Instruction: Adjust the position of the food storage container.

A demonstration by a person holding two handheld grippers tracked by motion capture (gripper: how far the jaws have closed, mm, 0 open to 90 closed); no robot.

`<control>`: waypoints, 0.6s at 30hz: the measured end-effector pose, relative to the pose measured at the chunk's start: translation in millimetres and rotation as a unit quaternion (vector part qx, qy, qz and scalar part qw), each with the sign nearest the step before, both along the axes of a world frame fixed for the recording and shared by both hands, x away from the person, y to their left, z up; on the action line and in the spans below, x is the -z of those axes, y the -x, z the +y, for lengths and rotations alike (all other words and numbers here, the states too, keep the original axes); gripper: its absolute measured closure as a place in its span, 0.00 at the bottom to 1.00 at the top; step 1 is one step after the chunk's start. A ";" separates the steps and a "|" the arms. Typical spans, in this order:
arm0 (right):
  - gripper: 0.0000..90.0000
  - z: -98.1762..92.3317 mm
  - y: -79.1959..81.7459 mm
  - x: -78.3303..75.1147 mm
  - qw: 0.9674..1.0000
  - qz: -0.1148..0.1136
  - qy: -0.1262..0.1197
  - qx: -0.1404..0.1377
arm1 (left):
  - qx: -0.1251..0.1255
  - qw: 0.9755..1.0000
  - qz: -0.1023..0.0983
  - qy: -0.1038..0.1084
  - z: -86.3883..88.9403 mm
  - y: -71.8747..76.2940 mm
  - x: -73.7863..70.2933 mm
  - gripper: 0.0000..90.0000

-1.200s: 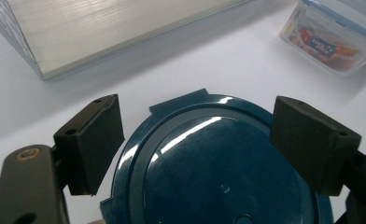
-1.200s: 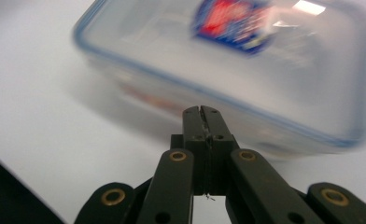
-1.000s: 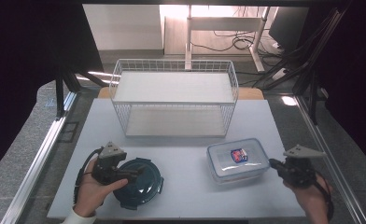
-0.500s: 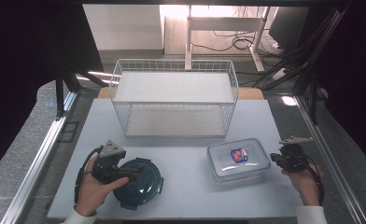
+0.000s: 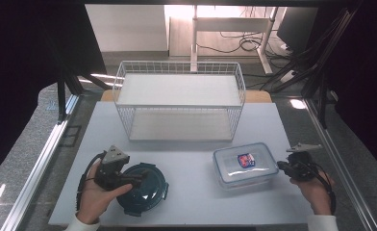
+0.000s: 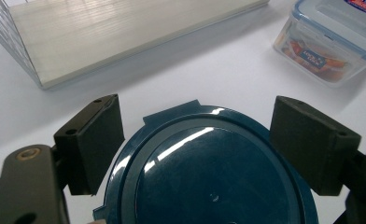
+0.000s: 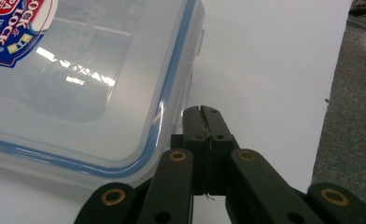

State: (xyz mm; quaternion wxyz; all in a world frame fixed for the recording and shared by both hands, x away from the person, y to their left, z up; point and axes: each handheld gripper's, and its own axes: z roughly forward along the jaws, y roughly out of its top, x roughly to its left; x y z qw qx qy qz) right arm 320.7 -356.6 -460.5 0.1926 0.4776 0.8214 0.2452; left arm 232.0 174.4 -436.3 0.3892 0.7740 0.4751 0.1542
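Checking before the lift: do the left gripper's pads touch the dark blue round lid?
Apart. The left gripper view shows white table between each pad and the lid's rim.

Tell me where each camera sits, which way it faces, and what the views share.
High view: above the person's side, looking forward and down at the white table; both hands show.
Left gripper view: on the left gripper, looking along its open jaws, which straddle the dark blue round lid.
Right gripper view: on the right gripper, jaws shut beside the clear container.
Shared: high and left gripper views both show lid, container, and wire rack.
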 end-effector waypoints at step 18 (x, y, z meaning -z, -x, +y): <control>0.99 22.9 25.2 -7.7 1.000 0.000 0.000 -0.030 | 0.002 1.000 0.000 -0.003 1.4 -0.2 1.6 0.20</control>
